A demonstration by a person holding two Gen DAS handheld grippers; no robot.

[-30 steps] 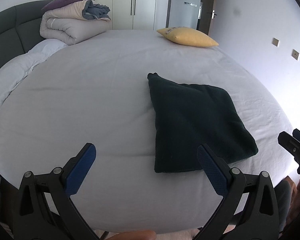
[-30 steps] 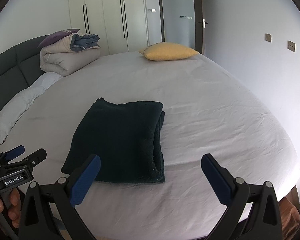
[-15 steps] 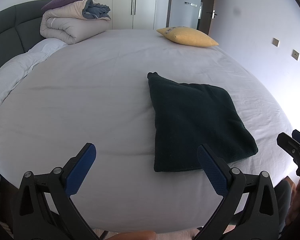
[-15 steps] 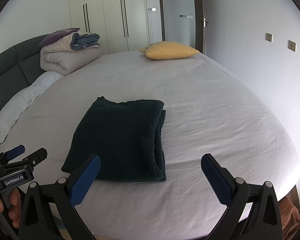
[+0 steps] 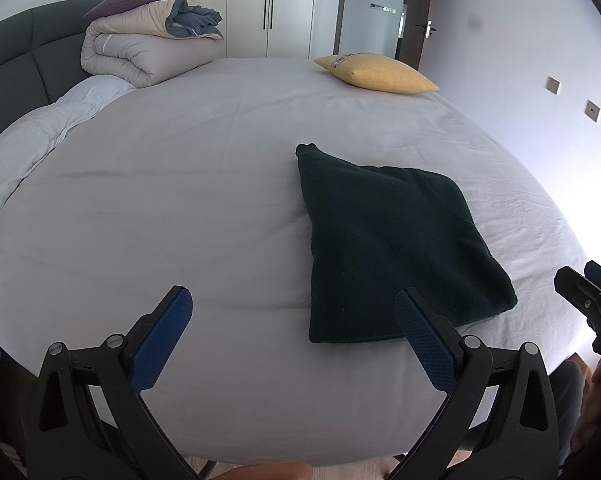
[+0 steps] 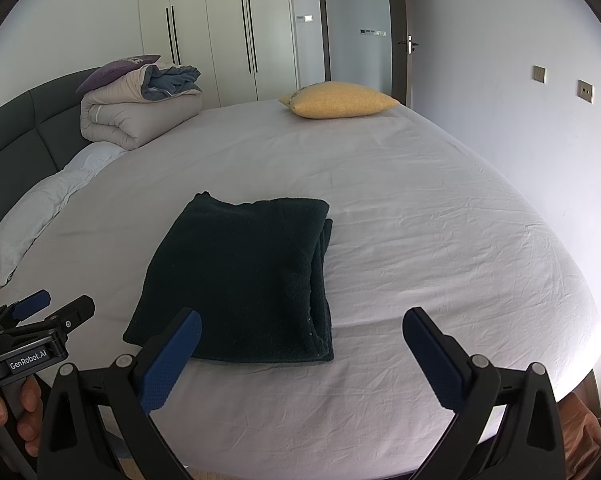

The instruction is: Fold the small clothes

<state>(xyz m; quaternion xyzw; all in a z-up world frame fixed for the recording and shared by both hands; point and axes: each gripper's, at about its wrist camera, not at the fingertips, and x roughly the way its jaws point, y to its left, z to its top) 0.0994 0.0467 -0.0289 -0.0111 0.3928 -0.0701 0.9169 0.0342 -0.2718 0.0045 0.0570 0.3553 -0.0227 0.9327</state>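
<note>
Nothing has shifted since a second ago: the dark green fleece garment (image 6: 240,276) lies folded into a layered rectangle on the white bedsheet (image 6: 420,220). Left gripper (image 5: 292,316) and right gripper (image 6: 300,336) hover spread, empty. Folding looks finished.

Dark garment (image 6: 240,276) is thick matt fleecy cloth. Sheet (image 6: 420,240) is smooth, lightly creased cotton-like fabric. Gripper fingers (image 5: 424,340) are matt black plastic with blue dimpled pads. Headboard (image 5: 16,64) is padded, matt.

Bed (image 6: 420,200): folded garment (image 6: 236,276), pillow (image 6: 340,100), perhaps duvet (image 6: 140,120).
</note>
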